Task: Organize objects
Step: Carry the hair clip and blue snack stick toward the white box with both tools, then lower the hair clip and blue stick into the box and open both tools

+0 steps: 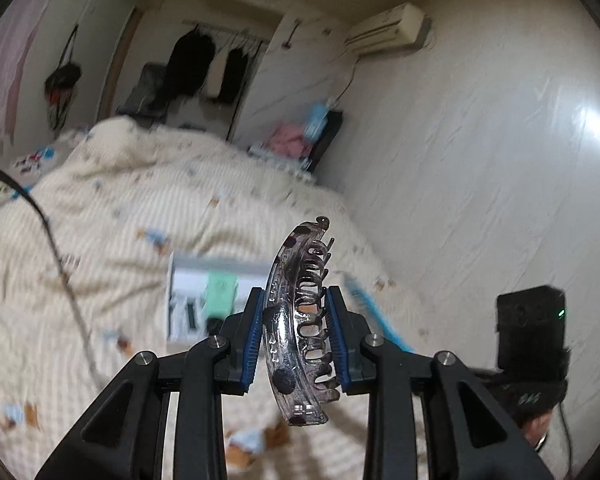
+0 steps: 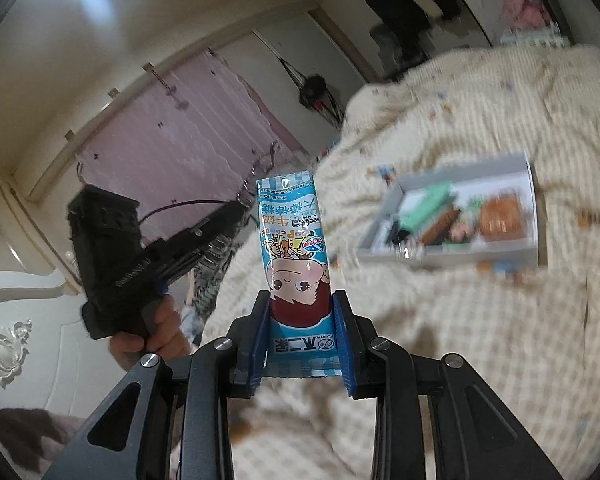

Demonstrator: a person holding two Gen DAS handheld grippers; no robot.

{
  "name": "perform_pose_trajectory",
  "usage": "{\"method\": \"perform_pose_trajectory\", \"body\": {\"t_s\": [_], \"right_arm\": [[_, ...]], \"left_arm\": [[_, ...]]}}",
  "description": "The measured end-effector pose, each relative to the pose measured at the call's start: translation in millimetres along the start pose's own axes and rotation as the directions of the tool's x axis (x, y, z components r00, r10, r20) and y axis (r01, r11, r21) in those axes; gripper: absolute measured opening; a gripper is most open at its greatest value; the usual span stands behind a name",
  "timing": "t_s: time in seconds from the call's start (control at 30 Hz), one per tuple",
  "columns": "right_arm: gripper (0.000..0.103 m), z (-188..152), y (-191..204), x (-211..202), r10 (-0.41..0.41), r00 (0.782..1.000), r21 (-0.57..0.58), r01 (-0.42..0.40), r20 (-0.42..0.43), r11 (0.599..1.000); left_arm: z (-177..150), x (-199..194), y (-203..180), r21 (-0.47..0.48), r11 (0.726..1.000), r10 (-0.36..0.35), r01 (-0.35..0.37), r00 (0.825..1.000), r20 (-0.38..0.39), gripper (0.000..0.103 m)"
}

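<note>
Left gripper [image 1: 296, 336] is clamped on a clear smoky hair claw clip [image 1: 298, 320], blue pads pressing on both sides of it. The clip stands pretty much upright between the fingers, toothed side facing the right pad, and both its ends stick out well past the pads. It's up in the air over the bed, not touching the quilt [image 1: 100, 240].

Right gripper [image 2: 302, 328] is closed on a blue candy packet [image 2: 294, 248] with a cartoon kid's face on it. The pads squeeze its lower part and the rest pokes up and forward, print upside down from this camera. Also held above the quilt.

The grey tray [image 2: 530, 208] sits on the cream patterned quilt, out past both grippers. From the right wrist view it's off to the right of the packet, with a green thing, some brown snack-looking items and a few small dark bits inside; too blurry to name them. In the left wrist view the same tray shows just behind the left finger.

In the right view you can also see the person's other hand [image 2: 156, 336] wrapped around the left gripper's black handle, near the white headboard [image 2: 24, 340].
</note>
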State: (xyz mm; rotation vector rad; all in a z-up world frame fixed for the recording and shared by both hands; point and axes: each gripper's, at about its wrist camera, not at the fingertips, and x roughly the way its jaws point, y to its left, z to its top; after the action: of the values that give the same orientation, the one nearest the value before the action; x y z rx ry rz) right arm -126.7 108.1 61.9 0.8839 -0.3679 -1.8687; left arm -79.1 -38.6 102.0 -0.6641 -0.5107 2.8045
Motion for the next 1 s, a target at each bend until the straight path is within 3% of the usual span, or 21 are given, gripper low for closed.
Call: {"method": "perform_pose_trajectory", "body": {"t_s": [0.1, 0.17, 0.3, 0.4, 0.43, 0.53, 0.67, 0.77, 0.83, 1.0], "right_arm": [[0.031, 19.6, 7.0, -0.2, -0.003, 0.999, -0.017, 0.004, 0.054, 1.0], [0.031, 33.2, 8.5, -0.4, 0.012, 0.996, -0.013, -0.01, 0.088, 1.0], [0.031, 59.1, 8.2, -1.5, -0.003, 0.979, -0.027, 0.009, 0.202, 1.0], [0.031, 65.5, 6.8, 0.9, -0.111, 0.918, -0.085, 0.155, 0.382, 0.984], [0.031, 64.4, 4.9, 4.0, -0.137, 0.888, -0.109, 0.204, 0.439, 0.973], [0.031, 59.3, -5.5, 18.3, -0.236, 0.822, -0.105, 0.335, 0.518, 0.936], [0.031, 49.0, -23.6, 42.0, -0.351, 0.777, -0.083, 0.456, 0.523, 0.886], [0.031, 38.2, -40.9, 64.9, -0.428, 0.779, -0.075, 0.513, 0.458, 0.855], [0.031, 33.1, -53.8, 79.6, -0.501, 0.762, -0.049, 0.567, 0.41, 0.822], [0.031, 35.2, -71.4, 90.6, -0.561, 0.759, -0.024, 0.601, 0.331, 0.799]], "left_arm": [[20.8, -0.9, -12.2, 0.015, 1.0, -0.008, 0.007, 0.998, 0.065, 0.033], [35.9, -1.3, -17.0, 0.009, 1.0, 0.014, -0.016, 0.99, 0.143, 0.033], [56.9, 17.8, -18.9, -0.007, 1.0, 0.021, -0.02, 0.975, 0.221, 0.033], [54.7, 40.3, -12.7, -0.038, 0.999, 0.042, -0.033, 0.959, 0.279, 0.033], [50.2, 48.6, -8.3, -0.055, 0.998, 0.051, -0.037, 0.956, 0.289, 0.033], [39.4, 72.6, 14.0, -0.142, 0.989, 0.073, -0.037, 0.962, 0.262, 0.033], [21.5, 102.0, 45.6, -0.225, 0.973, 0.096, -0.052, 0.977, 0.188, 0.033], [5.8, 123.1, 65.9, -0.257, 0.961, 0.142, -0.106, 0.981, 0.129, 0.033], [-5.6, 136.0, 77.8, -0.265, 0.952, 0.177, -0.15, 0.981, 0.082, 0.033], [-23.5, 155.2, 87.2, -0.23, 0.947, 0.234, -0.226, 0.972, 0.008, 0.033]]}}
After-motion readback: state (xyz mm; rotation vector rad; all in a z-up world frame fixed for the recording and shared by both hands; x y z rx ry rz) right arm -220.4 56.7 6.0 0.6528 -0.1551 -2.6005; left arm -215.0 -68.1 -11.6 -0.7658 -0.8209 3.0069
